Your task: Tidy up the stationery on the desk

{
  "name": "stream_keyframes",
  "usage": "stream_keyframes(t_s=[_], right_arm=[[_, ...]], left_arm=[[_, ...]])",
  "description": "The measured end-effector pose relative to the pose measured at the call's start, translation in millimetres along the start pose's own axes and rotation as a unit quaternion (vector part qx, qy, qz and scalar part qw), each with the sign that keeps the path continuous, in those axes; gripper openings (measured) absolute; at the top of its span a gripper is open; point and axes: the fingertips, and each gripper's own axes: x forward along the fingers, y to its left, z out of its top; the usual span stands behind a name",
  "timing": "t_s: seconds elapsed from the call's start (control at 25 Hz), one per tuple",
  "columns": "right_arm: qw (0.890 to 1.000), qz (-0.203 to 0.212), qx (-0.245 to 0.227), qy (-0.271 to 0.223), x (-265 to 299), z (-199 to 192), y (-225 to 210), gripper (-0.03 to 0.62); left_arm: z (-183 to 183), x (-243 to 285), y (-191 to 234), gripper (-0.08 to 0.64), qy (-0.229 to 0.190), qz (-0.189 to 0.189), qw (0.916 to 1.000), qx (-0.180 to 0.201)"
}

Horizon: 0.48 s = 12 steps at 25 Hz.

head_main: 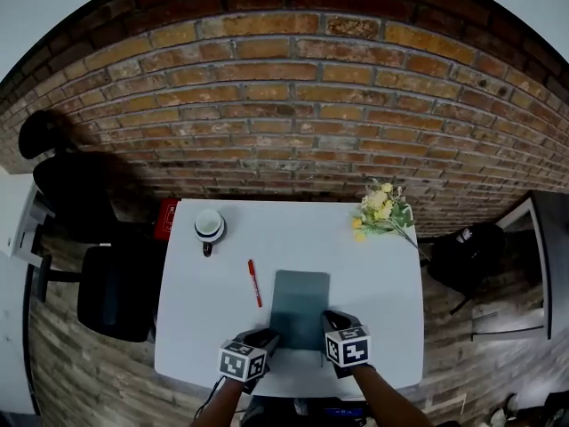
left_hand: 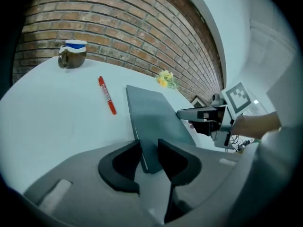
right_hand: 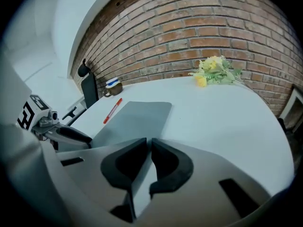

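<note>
A thin grey-blue notebook lies flat at the front middle of the white desk. My left gripper is shut on its near left corner, and the cover's edge sits between the jaws in the left gripper view. My right gripper is shut on the near right corner, its jaws almost touching. A red pen lies just left of the notebook, also visible as the pen and the pen.
A mug stands at the desk's back left and yellow flowers lie at the back right. A black chair and a red object are left of the desk, a black bag is on the floor to the right, and a brick wall is behind.
</note>
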Motion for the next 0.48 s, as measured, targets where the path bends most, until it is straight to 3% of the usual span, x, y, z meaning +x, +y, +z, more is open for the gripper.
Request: stream_keyframes(t_s=[0.16, 0.48], right_arm=[[1.000, 0.001, -0.010, 0.002, 3.3, 1.1, 7.2, 0.040], [1.000, -0.001, -0.014, -0.004, 4.0, 1.6, 7.1, 0.044]], left_arm=[[-7.2, -5.4, 3.9, 0.124, -0.015, 0.006, 0.9997, -0.019], [-6.9, -5.7, 5.6, 0.124, -0.016, 0.000, 0.9998, -0.013]])
